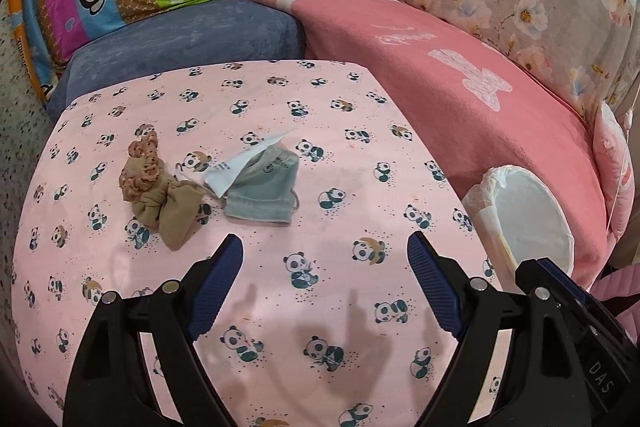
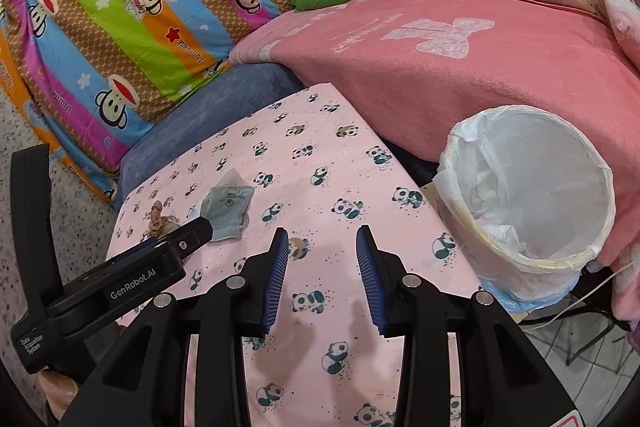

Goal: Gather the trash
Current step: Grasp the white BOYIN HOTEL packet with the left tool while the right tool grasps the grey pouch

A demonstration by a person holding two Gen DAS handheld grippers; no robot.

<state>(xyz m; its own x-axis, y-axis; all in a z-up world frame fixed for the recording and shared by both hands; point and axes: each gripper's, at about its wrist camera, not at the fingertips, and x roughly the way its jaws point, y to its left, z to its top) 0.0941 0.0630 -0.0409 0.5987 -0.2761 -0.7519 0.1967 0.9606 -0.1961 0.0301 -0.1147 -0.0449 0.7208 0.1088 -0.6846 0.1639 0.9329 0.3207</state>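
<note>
Left wrist view first: my left hand-held gripper (image 1: 324, 259) is spread wide with nothing between its blue ribbed pads, hovering over the pink panda-print cloth covering the table (image 1: 400, 187). Straight ahead of it, a touch to the left of my line, lies the crumpled grey fabric pouch with a drawstring (image 1: 264, 193), and a pale blue-white strip of paper wrapper (image 1: 240, 167) rests on its upper left corner. That strip runs on a diagonal, low at the left and rising to the right, so it sits across my fingers rather than along them. Just left of the pouch, almost touching it, there's a bunched tan-and-brown patterned hair scrunchie with a beige cloth tail (image 1: 158, 195).

Over to the right wrist view: my right hand-held gripper (image 2: 322, 267) stands partly open and empty, jaws parted over bare panda cloth. The little pile is well off to its left, beyond the left tool's body. The white-lined round waste bin with a yellowish rim (image 2: 560, 259) stands just right of the table edge, close to this right side, with some crumpled white stuff already inside.

My call: the left is nearer the litter, the right nearer the bin. The paper strip looks like the trash; the pouch and scrunchie, I'm less sure.
</note>
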